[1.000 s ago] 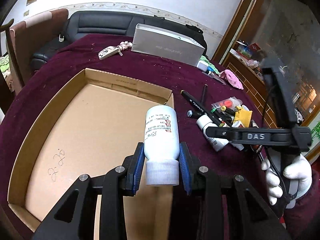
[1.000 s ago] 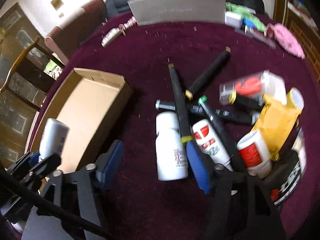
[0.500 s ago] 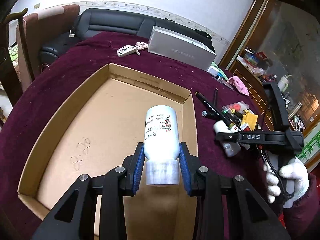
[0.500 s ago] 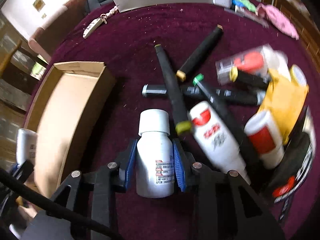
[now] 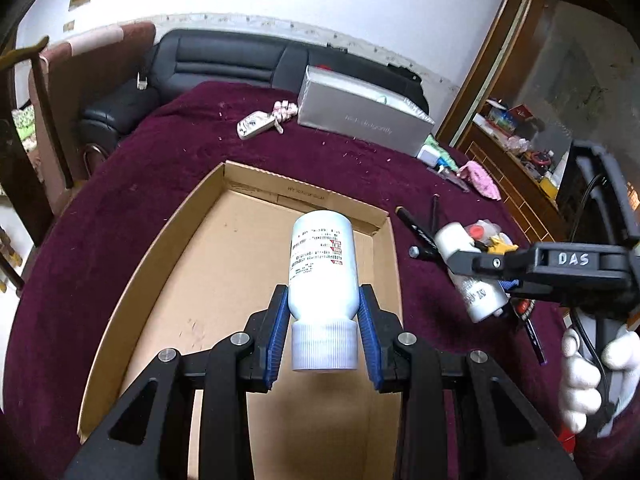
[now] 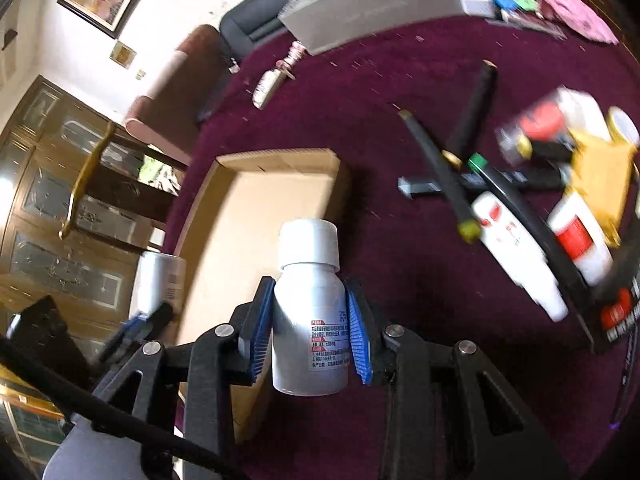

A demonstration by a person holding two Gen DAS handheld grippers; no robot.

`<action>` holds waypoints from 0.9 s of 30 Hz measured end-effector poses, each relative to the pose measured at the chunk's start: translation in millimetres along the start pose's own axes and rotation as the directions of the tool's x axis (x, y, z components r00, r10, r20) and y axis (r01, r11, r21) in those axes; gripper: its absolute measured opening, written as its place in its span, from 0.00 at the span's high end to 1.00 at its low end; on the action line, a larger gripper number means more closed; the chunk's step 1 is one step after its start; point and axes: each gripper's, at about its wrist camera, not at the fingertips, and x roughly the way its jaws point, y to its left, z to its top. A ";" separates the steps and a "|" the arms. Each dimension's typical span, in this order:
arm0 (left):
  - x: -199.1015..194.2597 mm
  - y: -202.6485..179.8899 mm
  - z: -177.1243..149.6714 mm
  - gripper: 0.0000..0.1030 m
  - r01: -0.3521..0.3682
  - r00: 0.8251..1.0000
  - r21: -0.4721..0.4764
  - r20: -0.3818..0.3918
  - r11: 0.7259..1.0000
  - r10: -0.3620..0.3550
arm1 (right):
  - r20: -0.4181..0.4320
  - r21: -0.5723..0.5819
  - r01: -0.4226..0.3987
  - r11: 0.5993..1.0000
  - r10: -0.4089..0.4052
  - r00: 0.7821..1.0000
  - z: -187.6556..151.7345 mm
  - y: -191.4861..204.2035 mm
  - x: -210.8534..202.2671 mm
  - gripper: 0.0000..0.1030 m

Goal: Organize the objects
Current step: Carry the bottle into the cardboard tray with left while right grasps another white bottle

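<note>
Cardboard box (image 5: 168, 280) open on the maroon desk (image 5: 152, 168), one white bottle held in each gripper

Box interior bare. Left gripper (image 5: 323, 332) is clamped on a capped white bottle (image 5: 322, 268), cap toward the camera, held above the box floor. Right gripper (image 6: 308, 330) is clamped on a second white bottle (image 6: 309, 304), cap away, clear of the desk beside the box's right wall. Markers (image 6: 440, 168) and further bottles lie heaped at right, view blurred

"DAS" stands on the right hand-held gripper (image 5: 486, 268).
</note>
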 end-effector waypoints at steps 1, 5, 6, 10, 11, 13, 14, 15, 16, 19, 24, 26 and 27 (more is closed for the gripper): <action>8.4 1.8 4.3 0.72 0.003 1.000 -0.006 -0.017 1.000 -0.003 | -0.003 0.006 -0.003 1.000 0.004 1.000 6.1 5.0 7.4 0.69; 44.3 12.6 19.4 0.72 0.008 0.997 -0.046 -0.080 0.999 -0.011 | -0.020 0.037 0.020 0.999 -0.019 1.000 20.8 13.8 38.9 0.69; 49.7 13.6 20.7 0.72 0.008 0.996 -0.049 -0.086 0.999 -0.012 | -0.019 0.041 0.038 0.998 -0.038 0.999 23.4 14.8 46.2 0.69; 73.5 16.1 25.9 0.72 -0.003 0.994 -0.054 -0.109 0.999 -0.003 | -0.014 0.052 0.116 0.992 -0.115 0.993 31.8 11.9 67.7 0.69; 80.1 16.8 26.4 0.72 -0.006 0.993 -0.056 -0.115 0.998 -0.001 | -0.014 0.056 0.119 0.991 -0.118 0.993 33.8 9.7 71.2 0.69; 87.4 18.6 26.0 0.72 -0.006 0.993 -0.068 -0.122 0.998 -0.003 | 0.005 0.045 0.147 0.988 -0.147 0.989 35.5 11.1 71.1 0.69; 90.4 19.8 25.7 0.72 -0.003 0.992 -0.079 -0.125 0.997 -0.007 | 0.011 0.032 0.167 0.985 -0.167 0.986 36.3 12.8 71.4 0.69; 93.9 21.2 24.9 0.72 0.001 0.992 -0.092 -0.129 0.996 -0.013 | 0.013 0.023 0.176 0.984 -0.176 0.984 37.4 14.0 72.5 0.69; 96.2 21.7 25.1 0.72 0.000 0.991 -0.099 -0.131 0.995 -0.013 | 0.017 0.015 0.186 0.982 -0.186 0.982 38.4 15.6 73.4 0.69; 99.1 25.9 23.0 0.71 0.008 0.992 -0.128 -0.126 0.992 -0.025 | 0.025 -0.015 0.213 0.977 -0.212 0.977 40.9 19.5 76.5 0.68; 96.6 34.9 22.6 0.57 0.067 0.991 -0.170 -0.103 0.983 -0.086 | 0.060 -0.022 0.234 0.972 -0.232 0.971 40.2 18.0 71.8 0.65; 93.8 40.5 21.5 0.56 0.078 0.991 -0.198 -0.088 0.977 -0.097 | 0.080 -0.007 0.217 0.976 -0.216 0.973 39.1 17.1 64.1 0.64; 91.5 43.6 19.9 0.56 0.076 0.992 -0.220 -0.078 0.973 -0.095 | 0.089 -0.002 0.210 0.978 -0.209 0.974 38.9 17.8 60.6 0.64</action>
